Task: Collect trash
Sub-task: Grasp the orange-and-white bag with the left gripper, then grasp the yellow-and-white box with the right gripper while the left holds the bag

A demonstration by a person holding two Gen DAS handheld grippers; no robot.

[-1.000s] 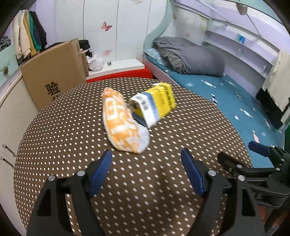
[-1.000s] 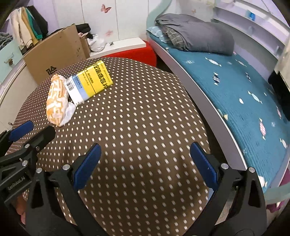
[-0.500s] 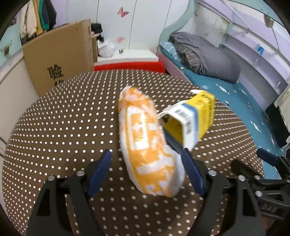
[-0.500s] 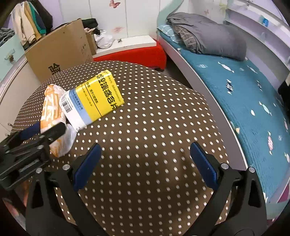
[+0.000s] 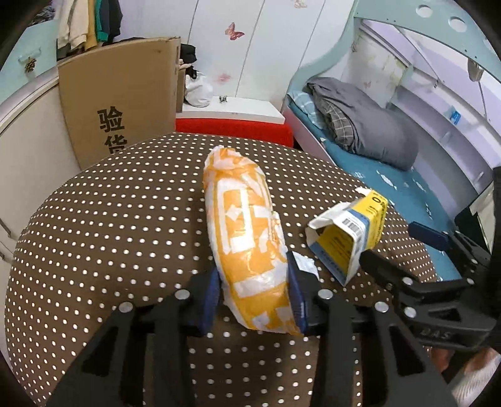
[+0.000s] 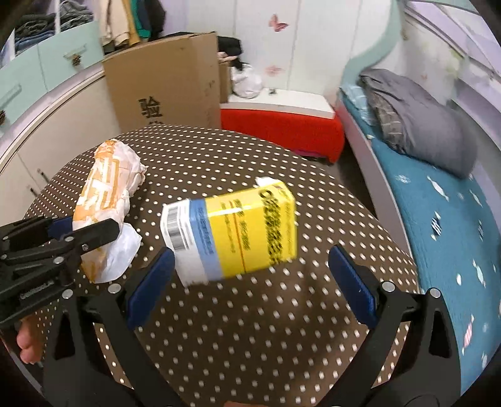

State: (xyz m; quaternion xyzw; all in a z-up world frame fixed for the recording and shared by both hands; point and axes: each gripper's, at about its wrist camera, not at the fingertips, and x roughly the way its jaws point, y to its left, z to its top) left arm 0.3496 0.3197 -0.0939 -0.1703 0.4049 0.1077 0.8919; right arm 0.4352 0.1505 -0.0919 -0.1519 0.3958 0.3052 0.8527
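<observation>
1. A round table (image 5: 103, 238) fills the lower half of both views, covered in a brown cloth with small white dots.
2. Behind it is a bedroom: a white wardrobe with pink butterfly stickers (image 5: 232, 30) at top centre, hanging clothes (image 5: 89, 22) at upper left, a red-sided bench with a white top (image 6: 281, 125) in the middle, and a bed with a teal fish-print sheet (image 6: 438, 200) on the right, with a grey quilt (image 5: 369, 128) heaped at its head.
3. A tall brown cardboard box (image 5: 122, 103) stands at the table's far left edge, printed with black Chinese characters, the upper one reading 验.
4. The orange and white wrapper (image 5: 247, 244) is a long, crinkled, soft bundle lying on the cloth at the centre of the left wrist view; its white patterning is not readable.
5. The yellow carton (image 6: 241, 234) is a rectangular drink box with a blue band, a white end with a barcode, and black lettering blurred beyond reading. It sits mid-frame in the right wrist view, just right of the wrapper; its torn-open end shows in the left view.
6. The left gripper (image 5: 253, 297), black with blue pads, is closing, and both pads already press the wrapper's near end.
7. The right gripper (image 6: 250, 278) stands spread wide, its left pad just beside the carton's white end, not gripping it.
</observation>
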